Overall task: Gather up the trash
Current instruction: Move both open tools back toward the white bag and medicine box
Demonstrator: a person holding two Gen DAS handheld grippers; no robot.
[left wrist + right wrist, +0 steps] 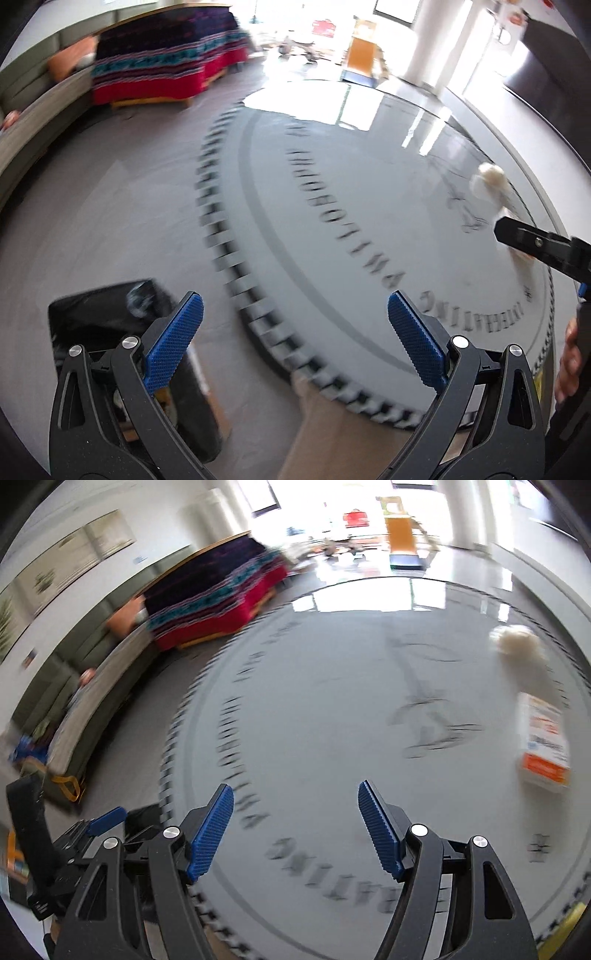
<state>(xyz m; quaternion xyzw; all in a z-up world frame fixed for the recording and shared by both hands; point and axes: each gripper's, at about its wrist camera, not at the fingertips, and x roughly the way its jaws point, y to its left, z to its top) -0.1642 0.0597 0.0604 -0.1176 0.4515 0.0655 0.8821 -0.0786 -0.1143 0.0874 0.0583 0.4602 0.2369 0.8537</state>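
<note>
Trash sits on the round grey table (332, 701): a crumpled white wad (515, 638) at the upper right of the right wrist view, and a white-and-orange carton (543, 744) at the right edge below it — its print too smeared to read. At lower left of the left view, a black bin bag (99, 314) is half hidden by the left gripper (295, 332), spread wide and empty. The right gripper (295, 827) gapes empty too. Ring lettering is blurred, unreadable.
</note>
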